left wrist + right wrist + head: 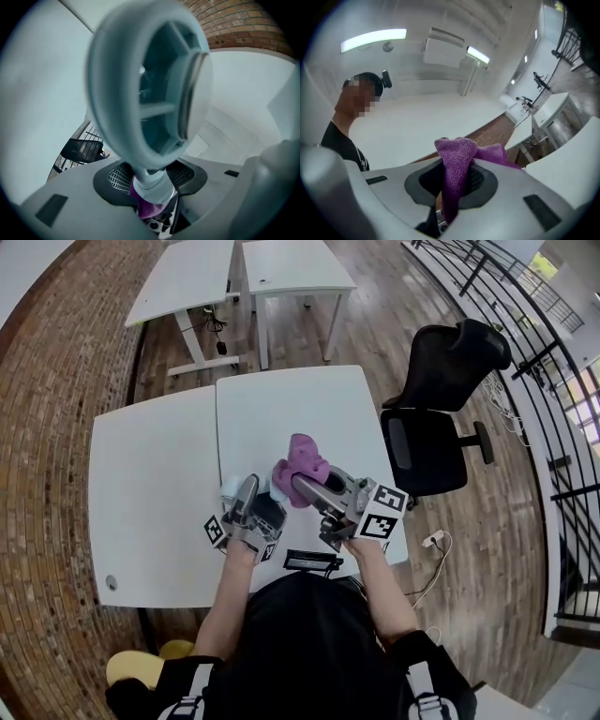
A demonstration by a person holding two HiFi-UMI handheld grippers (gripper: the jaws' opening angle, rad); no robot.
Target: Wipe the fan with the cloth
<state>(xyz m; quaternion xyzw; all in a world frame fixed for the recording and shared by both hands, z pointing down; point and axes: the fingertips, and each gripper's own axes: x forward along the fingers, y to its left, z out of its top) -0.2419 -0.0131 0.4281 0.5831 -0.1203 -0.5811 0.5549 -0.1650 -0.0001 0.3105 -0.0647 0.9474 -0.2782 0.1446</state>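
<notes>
A small pale blue-grey fan (150, 89) with a ring-shaped head fills the left gripper view. Its stem (151, 180) stands between the jaws of my left gripper (152, 187), which is shut on it. A purple patch (143, 204) shows just under the stem. In the head view the left gripper (251, 507) is held above the white table (159, 484), with the fan (231, 487) partly hidden by it. My right gripper (457, 180) is shut on a purple cloth (457, 161) that bunches up above the jaws. The cloth (302, 460) and right gripper (314, 488) are close beside the left one.
A black office chair (441, 409) stands right of the table. More white desks (187, 277) are further back. A flat black object (312, 562) lies at the table's near edge. A white power strip (433, 540) lies on the wooden floor. A railing (553, 399) runs along the right.
</notes>
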